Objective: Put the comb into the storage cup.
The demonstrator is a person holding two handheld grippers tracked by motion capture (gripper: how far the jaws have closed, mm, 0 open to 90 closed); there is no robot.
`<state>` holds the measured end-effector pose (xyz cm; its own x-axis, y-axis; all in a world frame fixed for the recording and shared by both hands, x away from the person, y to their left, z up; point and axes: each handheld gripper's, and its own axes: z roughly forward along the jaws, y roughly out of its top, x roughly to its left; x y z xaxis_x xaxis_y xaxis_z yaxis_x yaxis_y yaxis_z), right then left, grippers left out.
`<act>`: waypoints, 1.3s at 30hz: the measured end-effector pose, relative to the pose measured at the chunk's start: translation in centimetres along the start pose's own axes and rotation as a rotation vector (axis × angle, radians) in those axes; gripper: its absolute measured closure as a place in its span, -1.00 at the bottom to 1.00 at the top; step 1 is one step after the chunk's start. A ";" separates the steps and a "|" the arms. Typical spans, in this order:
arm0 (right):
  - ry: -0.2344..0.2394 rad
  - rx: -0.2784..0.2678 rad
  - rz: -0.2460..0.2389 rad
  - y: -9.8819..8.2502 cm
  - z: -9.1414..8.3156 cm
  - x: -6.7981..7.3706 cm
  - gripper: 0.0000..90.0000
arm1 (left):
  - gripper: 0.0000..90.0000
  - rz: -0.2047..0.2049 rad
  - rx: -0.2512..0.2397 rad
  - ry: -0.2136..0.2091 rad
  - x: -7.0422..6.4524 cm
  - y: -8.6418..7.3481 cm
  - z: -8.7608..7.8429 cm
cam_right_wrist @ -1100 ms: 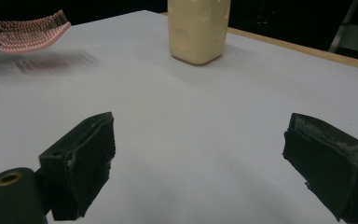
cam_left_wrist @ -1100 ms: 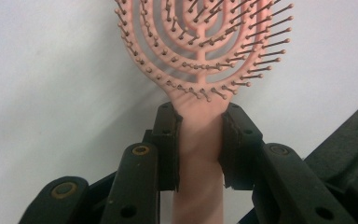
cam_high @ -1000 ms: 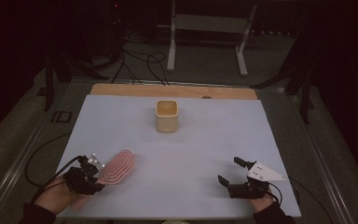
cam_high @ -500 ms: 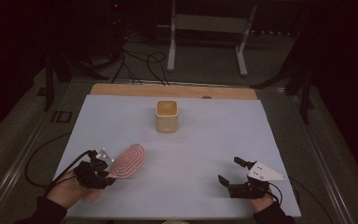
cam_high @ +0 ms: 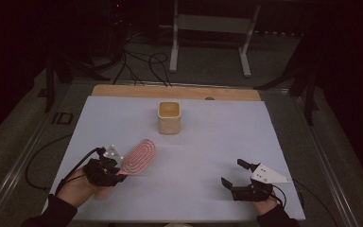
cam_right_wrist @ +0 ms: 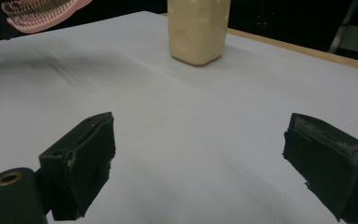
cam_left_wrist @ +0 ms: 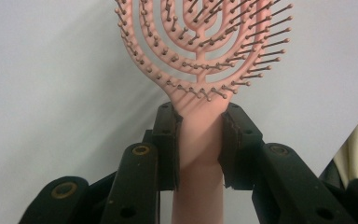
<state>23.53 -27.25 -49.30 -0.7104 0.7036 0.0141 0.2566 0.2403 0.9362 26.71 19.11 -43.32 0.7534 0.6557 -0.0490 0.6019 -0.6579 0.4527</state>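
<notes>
A pink vented hairbrush [cam_high: 139, 156] [cam_left_wrist: 200, 60] is lifted off the white table at the near left, its bristled head pointing toward the middle. My left gripper [cam_high: 116, 174] [cam_left_wrist: 199, 144] is shut on the brush's handle, both pads pressing its sides. A cream square cup [cam_high: 169, 117] [cam_right_wrist: 198, 30] stands upright at the far middle of the table. Near the front right edge my right gripper [cam_high: 231, 174] [cam_right_wrist: 196, 158] rests open, with bare table between its jaws. The hairbrush [cam_right_wrist: 42, 14] also shows at the top left of the right gripper view.
The white sheet [cam_high: 208, 151] covers the table, with a wooden strip [cam_high: 170, 91] along its far edge. Cables [cam_high: 142, 61] and a metal stand [cam_high: 208, 28] sit on the dark floor beyond. A cable [cam_high: 38, 161] trails off the left side.
My left gripper has carried the hairbrush to the right and slightly up, toward the table's middle. The right gripper has stayed where it was.
</notes>
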 end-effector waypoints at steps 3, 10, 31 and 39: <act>0.001 0.000 -0.001 0.0 0.0 0.0 -0.80 | 0.58 0.006 -0.014 0.002 -0.1 0.5 -0.1; 0.001 0.000 0.002 0.0 0.0 0.0 -0.81 | 0.58 0.016 -0.056 -0.003 -0.5 1.6 -0.2; 0.003 0.002 0.007 0.0 0.1 0.0 -0.81 | 0.58 0.044 -0.182 -0.004 -1.5 4.2 0.1; 0.005 0.001 0.009 0.0 0.1 0.0 -0.81 | 0.58 0.046 -0.255 -0.010 -1.6 4.8 0.6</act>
<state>23.56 -27.20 -49.37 -0.7112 0.7026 0.0239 0.2636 0.2350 0.9356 28.53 14.64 -41.59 0.7821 0.6224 -0.0312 0.4816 -0.5719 0.6641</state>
